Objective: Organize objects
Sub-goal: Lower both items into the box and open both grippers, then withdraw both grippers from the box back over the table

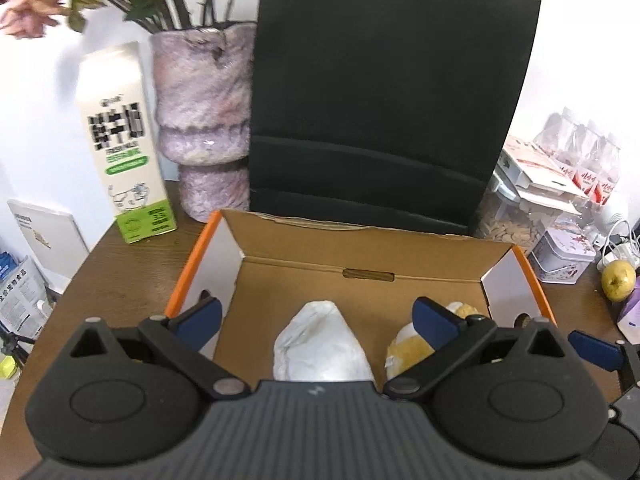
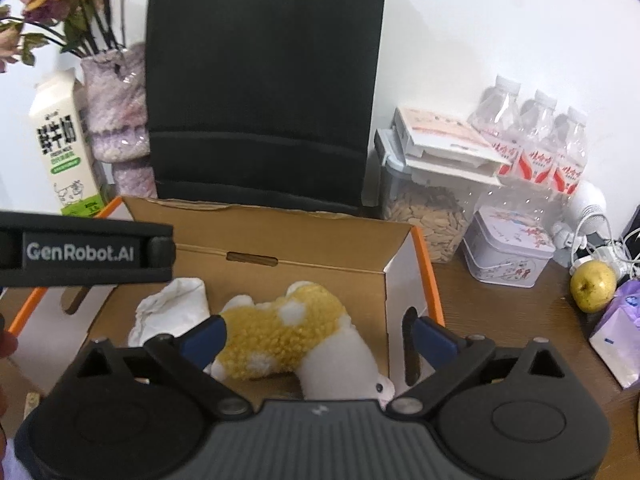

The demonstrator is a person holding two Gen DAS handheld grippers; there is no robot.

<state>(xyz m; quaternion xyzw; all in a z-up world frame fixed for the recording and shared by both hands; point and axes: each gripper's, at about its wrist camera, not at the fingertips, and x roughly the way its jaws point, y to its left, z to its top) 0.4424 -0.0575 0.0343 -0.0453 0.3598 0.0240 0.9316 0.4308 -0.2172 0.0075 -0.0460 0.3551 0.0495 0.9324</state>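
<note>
A black paper bag (image 1: 384, 112) stands upright against a white wall (image 2: 500, 20), at the back of a dark brown wooden table (image 1: 132, 264). In front of it sits an open cardboard box (image 1: 360, 256) with orange outer edges, its long axis running side to side across both views.

Inside the box lie two items. A yellow-and-white plush toy (image 2: 280, 328) rests at the right, its long axis slanting from the far left toward the near right corner, a white limb pointing toward the camera. Just to its left, a crumpled white bundle (image 1: 320, 344) lies lengthwise front to back, its narrow end toward the far wall of the box.

The left gripper (image 1: 316, 320) hovers over the box above the bundle, its blue-padded jaws spread wide and holding nothing. The right gripper (image 2: 320, 336) hangs above the plush toy, jaws equally wide, gripping nothing.

A milk carton (image 1: 124, 144) and a mottled purple vase (image 1: 204, 120) of dried flowers stand at the left. At the right are water bottles (image 2: 536, 136), a jar of seeds (image 2: 428, 216), a tin (image 2: 508, 252) and a yellow pear (image 2: 592, 284).
</note>
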